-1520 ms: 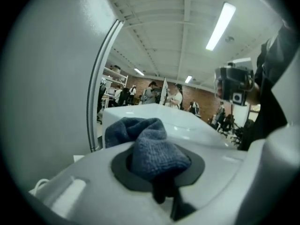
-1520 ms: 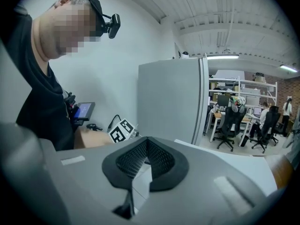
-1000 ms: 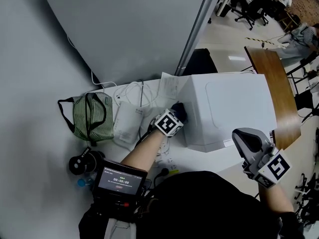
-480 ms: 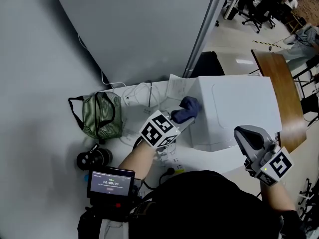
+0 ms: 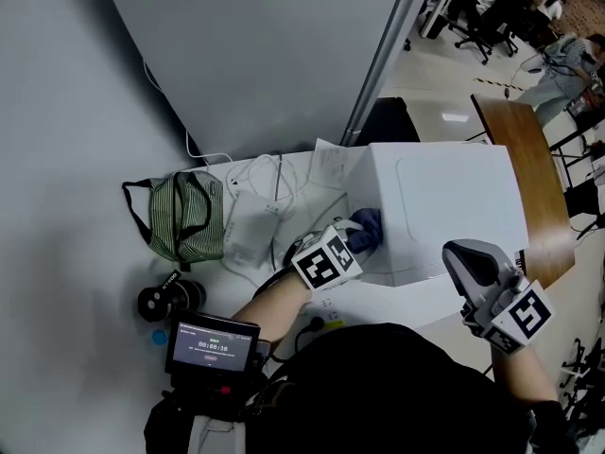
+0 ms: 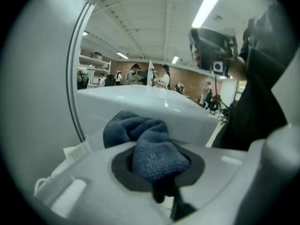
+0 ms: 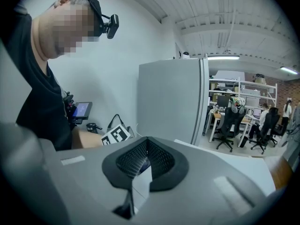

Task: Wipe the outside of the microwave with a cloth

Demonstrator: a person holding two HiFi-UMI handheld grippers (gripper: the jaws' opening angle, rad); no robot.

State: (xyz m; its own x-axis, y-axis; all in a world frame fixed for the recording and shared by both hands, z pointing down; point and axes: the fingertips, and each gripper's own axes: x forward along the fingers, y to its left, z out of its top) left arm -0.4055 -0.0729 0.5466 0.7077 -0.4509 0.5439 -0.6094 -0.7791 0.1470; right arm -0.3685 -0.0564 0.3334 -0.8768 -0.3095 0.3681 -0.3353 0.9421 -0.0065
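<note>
The white microwave [image 5: 444, 206] stands on the white table [image 5: 378, 301]. My left gripper [image 5: 354, 241] is shut on a dark blue cloth [image 5: 366, 228] and holds it against the microwave's left side wall. In the left gripper view the bunched cloth [image 6: 150, 144] fills the jaws of the left gripper [image 6: 157, 165], with the microwave's top [image 6: 140, 95] just beyond. My right gripper [image 5: 465, 255] hovers off the microwave's near right corner and touches nothing. The right gripper view shows the right gripper [image 7: 143, 165] shut, with nothing held between its pads.
Left of the microwave lie a green striped bag [image 5: 184, 218], a white box [image 5: 250, 230], white cables [image 5: 269, 173] and a black cylinder [image 5: 165, 301]. A small screen [image 5: 213, 343] sits at my chest. A grey partition [image 5: 265, 55] stands behind; a wooden table [image 5: 529, 168] is at the right.
The left gripper carried the cloth up to the microwave's top left edge, then back down its left side. The right gripper stayed nearly still.
</note>
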